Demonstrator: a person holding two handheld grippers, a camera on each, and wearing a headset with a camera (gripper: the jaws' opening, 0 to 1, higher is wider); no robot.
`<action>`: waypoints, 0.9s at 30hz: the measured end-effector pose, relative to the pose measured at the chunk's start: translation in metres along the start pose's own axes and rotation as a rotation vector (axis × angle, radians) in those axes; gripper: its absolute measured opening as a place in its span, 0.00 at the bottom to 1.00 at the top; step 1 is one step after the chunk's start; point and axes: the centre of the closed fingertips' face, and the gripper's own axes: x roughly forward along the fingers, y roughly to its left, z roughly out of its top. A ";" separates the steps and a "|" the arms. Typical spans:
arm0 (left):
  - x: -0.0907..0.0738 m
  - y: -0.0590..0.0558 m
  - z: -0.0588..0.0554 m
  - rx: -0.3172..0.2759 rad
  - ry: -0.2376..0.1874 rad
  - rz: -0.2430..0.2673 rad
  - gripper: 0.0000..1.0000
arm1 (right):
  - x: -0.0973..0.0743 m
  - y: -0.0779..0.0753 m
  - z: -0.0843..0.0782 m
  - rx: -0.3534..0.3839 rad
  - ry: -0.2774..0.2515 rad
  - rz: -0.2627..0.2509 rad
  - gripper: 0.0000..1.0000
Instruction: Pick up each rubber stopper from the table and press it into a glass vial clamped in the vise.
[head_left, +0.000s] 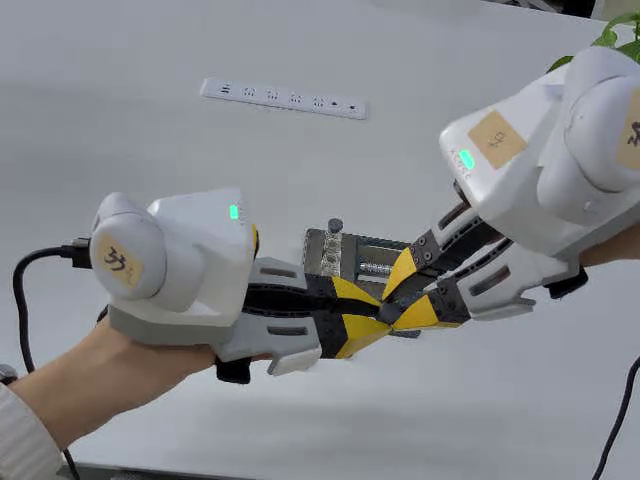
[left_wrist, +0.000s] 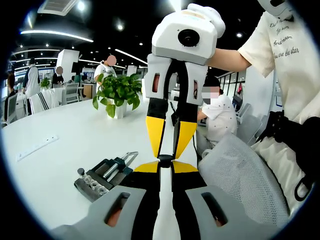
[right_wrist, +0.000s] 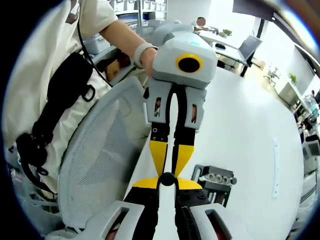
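1. My left hand-held gripper (head_left: 378, 316) lies almost level, reaching in from the left of the head view. My forearm (head_left: 90, 385) is behind its white body, and a black cable (head_left: 25, 275) is plugged into its rear.
2. My right hand-held gripper (head_left: 396, 303) slants down from the upper right, so the two sets of yellow tips meet nose to nose.
3. Both pairs of jaws are drawn narrow, with only a slit between them. The small dark stopper (right_wrist: 167, 178) sits where the four tips come together, off the table. I cannot tell which hand-held gripper actually grips it.
4. A grey mesh chair (right_wrist: 95, 150) stands beside the table, under the grippers in both gripper views.
5. The vise (head_left: 350, 250) rests on the table just beyond the meeting tips, which cover its near edge in the head view.
6. A row of glass vials (left_wrist: 95, 184) stands upright in the vise, apart from the stopper.
7. The table (head_left: 150, 150) is plain white. A white power strip (head_left: 285, 98) lies well apart from the vise on the far side, and a potted plant (left_wrist: 116, 90) stands further along.
8. The room is an open office with bright ceiling lights, and people are seated in the background.
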 end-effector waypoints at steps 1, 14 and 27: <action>0.000 0.000 0.000 0.002 0.001 0.002 0.04 | 0.000 0.000 0.000 -0.001 0.000 -0.002 0.06; 0.001 0.004 -0.011 0.017 0.054 0.019 0.06 | 0.000 -0.004 -0.004 0.001 0.014 0.001 0.06; -0.012 0.028 -0.036 -0.023 0.074 0.149 0.50 | 0.002 -0.022 -0.015 0.019 0.031 -0.014 0.06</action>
